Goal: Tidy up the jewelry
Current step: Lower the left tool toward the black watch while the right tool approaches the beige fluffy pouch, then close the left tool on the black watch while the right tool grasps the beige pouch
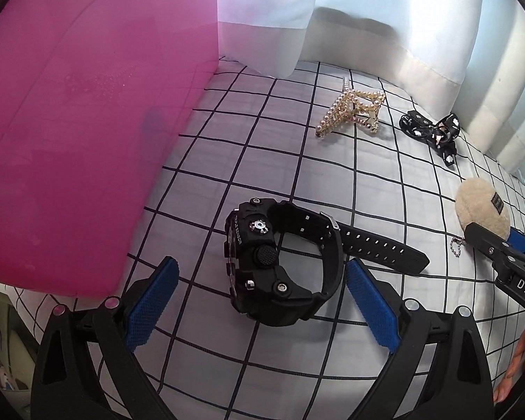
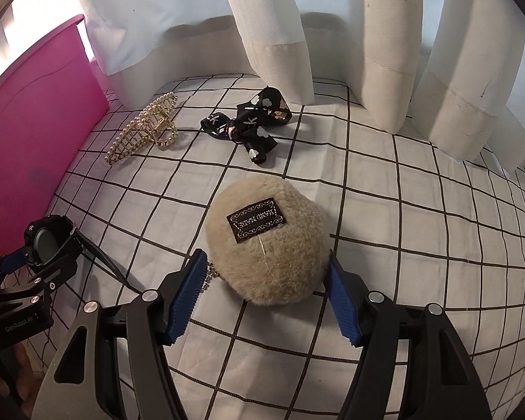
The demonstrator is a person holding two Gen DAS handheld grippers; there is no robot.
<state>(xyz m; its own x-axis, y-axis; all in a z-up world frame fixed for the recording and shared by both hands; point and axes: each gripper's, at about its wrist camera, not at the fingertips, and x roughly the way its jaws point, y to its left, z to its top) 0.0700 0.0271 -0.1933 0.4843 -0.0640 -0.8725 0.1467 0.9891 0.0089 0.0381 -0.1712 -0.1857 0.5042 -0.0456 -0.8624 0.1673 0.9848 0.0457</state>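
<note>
Straddling the watch (image 1: 280,262), the left gripper (image 1: 260,301) stands wide open, pads on either side and not touching; the grasp is not yet made. Pink bin (image 1: 70,140) at nine o'clock, pearl hair claw (image 1: 350,108) at one, black bow (image 1: 434,133) beyond it.

Right wrist view: right gripper (image 2: 262,297) open around the plush pouch (image 2: 269,238), pads just beside its fur. Checked sheet (image 2: 420,245) beneath. Next, likely: close squarely, lift, carry toward the bin at ten o'clock.
</note>
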